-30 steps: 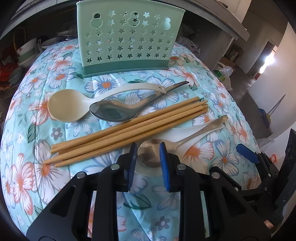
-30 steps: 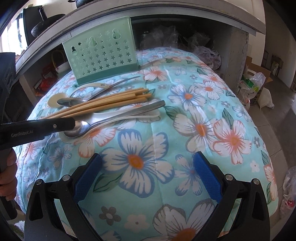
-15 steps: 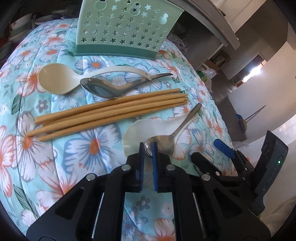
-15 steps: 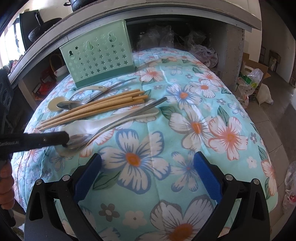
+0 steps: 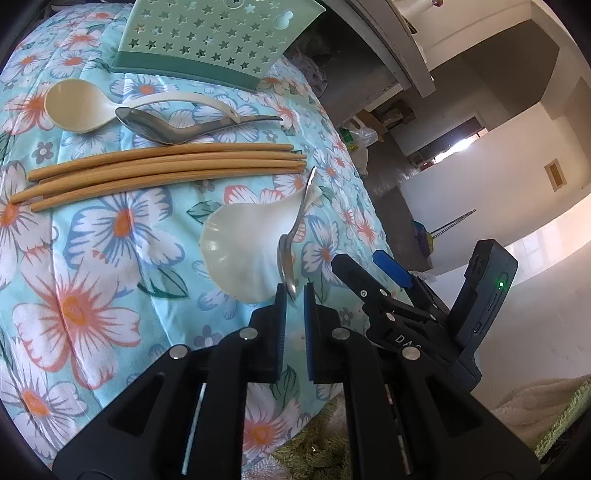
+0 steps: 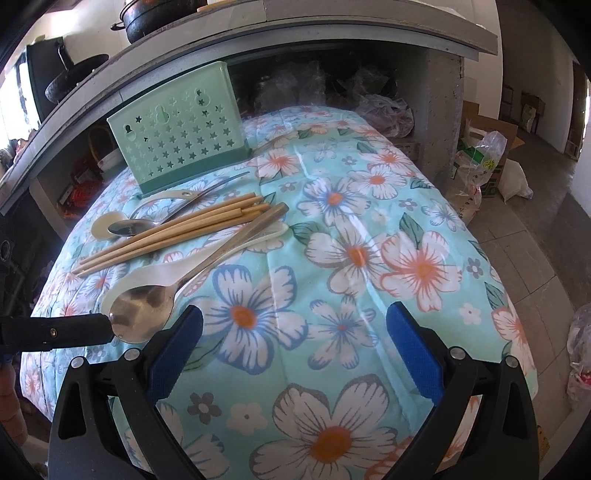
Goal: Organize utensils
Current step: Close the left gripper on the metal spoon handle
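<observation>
My left gripper (image 5: 294, 295) is shut on the rim of a metal spoon's (image 5: 291, 240) bowl near the front edge of the flowered cloth. The spoon's handle slants back across a white plastic spoon (image 5: 240, 240) lying under it. Behind them lie several wooden chopsticks (image 5: 166, 166), then a cream spoon (image 5: 74, 107) and a second metal spoon (image 5: 166, 127). A mint-green perforated utensil holder (image 5: 214, 33) stands at the back. In the right wrist view my right gripper (image 6: 291, 339) is open over bare cloth, just right of the held spoon (image 6: 144, 310) and the left gripper (image 6: 109, 326).
The table is draped in a flowered cloth (image 6: 369, 258) that drops off at its right and front edges. A grey shelf (image 6: 332, 37) with pots overhangs the holder (image 6: 177, 125). Plastic bags (image 6: 484, 162) and boxes lie on the floor to the right.
My left gripper has shut on the metal spoon's bowl and swung it toward the cloth's front edge. The handle has pivoted away from the chopsticks. The right gripper has hardly moved.
</observation>
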The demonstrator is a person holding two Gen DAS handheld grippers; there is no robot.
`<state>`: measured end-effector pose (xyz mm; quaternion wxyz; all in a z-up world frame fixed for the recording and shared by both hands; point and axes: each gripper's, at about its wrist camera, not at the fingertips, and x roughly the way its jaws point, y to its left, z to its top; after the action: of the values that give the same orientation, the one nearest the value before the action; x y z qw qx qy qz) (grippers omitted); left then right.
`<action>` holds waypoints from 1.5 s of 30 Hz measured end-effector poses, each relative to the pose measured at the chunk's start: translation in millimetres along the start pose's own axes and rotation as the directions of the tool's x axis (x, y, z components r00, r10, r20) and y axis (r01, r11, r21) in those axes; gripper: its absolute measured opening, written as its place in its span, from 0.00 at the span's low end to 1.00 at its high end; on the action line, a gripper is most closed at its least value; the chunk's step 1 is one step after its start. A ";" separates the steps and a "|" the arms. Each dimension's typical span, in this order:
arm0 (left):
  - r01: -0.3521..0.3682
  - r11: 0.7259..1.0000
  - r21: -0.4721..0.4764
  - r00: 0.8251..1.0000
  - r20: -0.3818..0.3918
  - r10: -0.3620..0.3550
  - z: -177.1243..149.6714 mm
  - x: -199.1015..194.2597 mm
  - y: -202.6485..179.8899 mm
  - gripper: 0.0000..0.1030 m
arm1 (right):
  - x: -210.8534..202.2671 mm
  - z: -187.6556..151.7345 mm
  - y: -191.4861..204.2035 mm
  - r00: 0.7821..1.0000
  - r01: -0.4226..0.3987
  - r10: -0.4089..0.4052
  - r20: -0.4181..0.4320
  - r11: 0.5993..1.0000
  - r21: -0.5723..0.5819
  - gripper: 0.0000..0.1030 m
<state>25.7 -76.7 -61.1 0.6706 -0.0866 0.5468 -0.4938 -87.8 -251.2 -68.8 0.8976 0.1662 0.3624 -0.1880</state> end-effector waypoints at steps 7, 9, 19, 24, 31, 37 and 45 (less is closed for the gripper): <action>0.018 0.999 -0.045 1.000 0.025 -0.017 -3.6 -2.9 0.4 0.13 | -6.5 -2.0 -8.8 1.000 0.017 -0.018 0.010 1.000 0.024 0.94; 0.028 0.998 -0.058 0.999 0.031 -0.026 -3.2 -2.0 3.0 0.15 | -6.6 -1.3 -10.7 1.000 0.018 -0.018 0.010 0.999 0.031 0.94; 0.038 0.996 -0.079 0.995 0.094 -0.030 9.1 -8.0 7.6 0.25 | -6.9 -1.6 -6.2 1.000 0.009 -0.009 0.008 1.000 0.026 0.94; 0.050 0.996 -0.076 0.992 0.120 -0.041 17.8 -7.2 6.0 0.31 | -6.7 -1.3 -5.5 1.000 0.005 -0.005 0.009 1.000 0.026 0.94; -0.169 0.985 -0.026 0.975 0.142 0.171 23.6 -9.8 1.0 0.31 | -5.9 -1.1 -6.3 1.000 0.005 -0.005 0.007 1.000 0.031 0.94; -0.447 0.872 0.201 0.893 0.163 0.420 22.1 1.5 -18.2 0.46 | -3.5 -1.0 -4.7 1.000 -0.002 0.002 0.002 1.000 0.024 0.94; -0.486 0.806 0.339 0.867 0.066 0.495 27.3 32.3 -16.4 0.49 | -0.8 -0.3 -3.5 1.000 -0.004 0.004 -0.004 1.000 0.020 0.94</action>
<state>36.0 -120.9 -60.7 0.7727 0.1824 0.4640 -0.3929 -90.2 -253.9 -69.0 0.8956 0.1762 0.3618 -0.1895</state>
